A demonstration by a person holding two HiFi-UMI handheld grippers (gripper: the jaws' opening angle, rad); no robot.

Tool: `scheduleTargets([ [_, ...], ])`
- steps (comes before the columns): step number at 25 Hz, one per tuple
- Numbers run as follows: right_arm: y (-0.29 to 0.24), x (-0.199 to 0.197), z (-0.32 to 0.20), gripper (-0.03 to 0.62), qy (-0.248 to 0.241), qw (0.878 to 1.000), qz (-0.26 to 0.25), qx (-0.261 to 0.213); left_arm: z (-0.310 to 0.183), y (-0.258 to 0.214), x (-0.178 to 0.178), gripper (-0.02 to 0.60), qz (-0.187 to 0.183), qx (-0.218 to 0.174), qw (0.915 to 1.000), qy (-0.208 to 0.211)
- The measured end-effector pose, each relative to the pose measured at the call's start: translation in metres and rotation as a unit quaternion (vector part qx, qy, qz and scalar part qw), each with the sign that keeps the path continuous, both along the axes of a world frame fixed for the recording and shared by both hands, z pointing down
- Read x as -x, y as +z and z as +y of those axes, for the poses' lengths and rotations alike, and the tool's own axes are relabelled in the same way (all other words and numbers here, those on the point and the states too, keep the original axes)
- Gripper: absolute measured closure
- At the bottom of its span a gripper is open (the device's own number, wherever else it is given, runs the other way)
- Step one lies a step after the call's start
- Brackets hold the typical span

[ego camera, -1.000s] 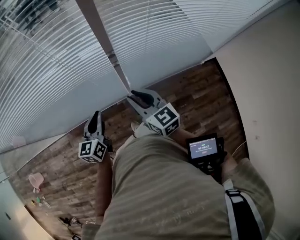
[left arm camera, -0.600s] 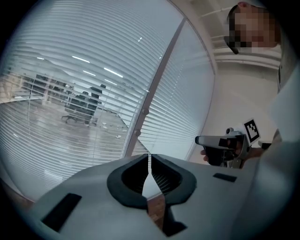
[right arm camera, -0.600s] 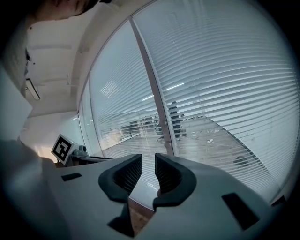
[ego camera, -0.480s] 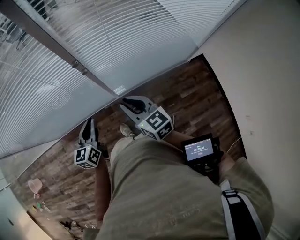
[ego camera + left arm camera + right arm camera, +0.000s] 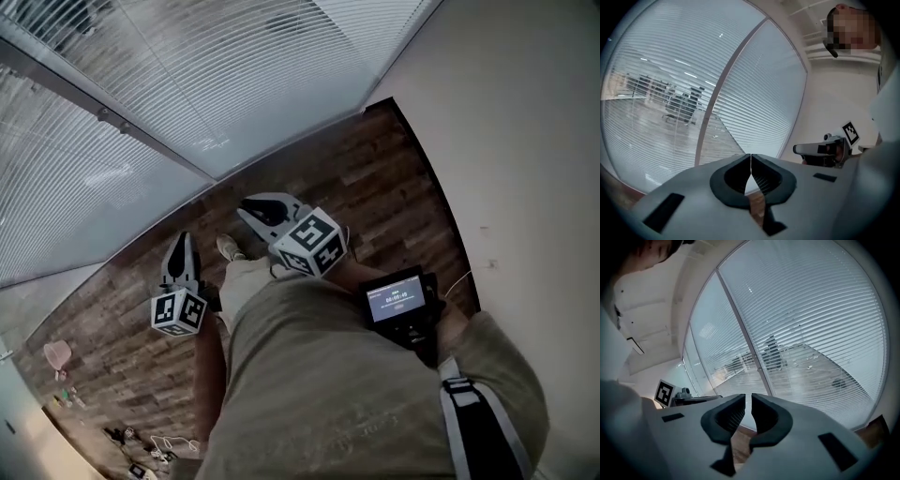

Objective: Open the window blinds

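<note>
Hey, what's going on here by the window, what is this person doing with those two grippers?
A person stands on a brown wood-plank floor facing white slatted window blinds, with a gripper in each hand. Both are held low near the waist, apart from the blinds and touching nothing. The left gripper has its jaws together and empty. The right gripper has its jaws a narrow gap apart, also empty. The blinds hang down over the glass.

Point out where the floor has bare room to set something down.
Bare wood floor lies between the blinds and the right-hand wall, ahead of the right gripper. Crowded: the lower-left corner, with a pink item and loose cables.
</note>
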State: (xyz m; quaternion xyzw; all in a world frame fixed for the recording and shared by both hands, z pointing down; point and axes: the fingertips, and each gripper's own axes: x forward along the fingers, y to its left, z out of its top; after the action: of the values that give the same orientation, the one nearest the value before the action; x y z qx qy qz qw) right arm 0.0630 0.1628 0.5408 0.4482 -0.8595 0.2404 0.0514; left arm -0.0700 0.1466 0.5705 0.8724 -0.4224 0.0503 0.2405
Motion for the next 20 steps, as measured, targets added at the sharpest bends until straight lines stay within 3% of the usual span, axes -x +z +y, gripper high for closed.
scheduleTargets([
  [4, 0.005, -0.001, 0.024, 0.546, -0.014, 1.000, -0.003, 0.016, 0.028, 0.008, 0.022, 0.565, -0.003, 0.016, 0.9991, -0.040],
  [9, 0.010, -0.018, 0.085, 0.545, -0.006, 1.000, -0.011, 0.010, 0.109, 0.016, 0.030, 0.566, -0.008, 0.038, 0.9961, -0.080],
  [14, 0.025, 0.013, 0.082, 0.543, -0.021, 0.999, -0.018, 0.018, 0.128, 0.029, 0.061, 0.566, -0.002, 0.057, 0.9927, -0.106],
  [20, 0.038, 0.017, 0.091, 0.545, -0.035, 0.999, -0.010, 0.017, 0.132, 0.044, 0.068, 0.566, 0.012, 0.064, 0.9911, -0.116],
])
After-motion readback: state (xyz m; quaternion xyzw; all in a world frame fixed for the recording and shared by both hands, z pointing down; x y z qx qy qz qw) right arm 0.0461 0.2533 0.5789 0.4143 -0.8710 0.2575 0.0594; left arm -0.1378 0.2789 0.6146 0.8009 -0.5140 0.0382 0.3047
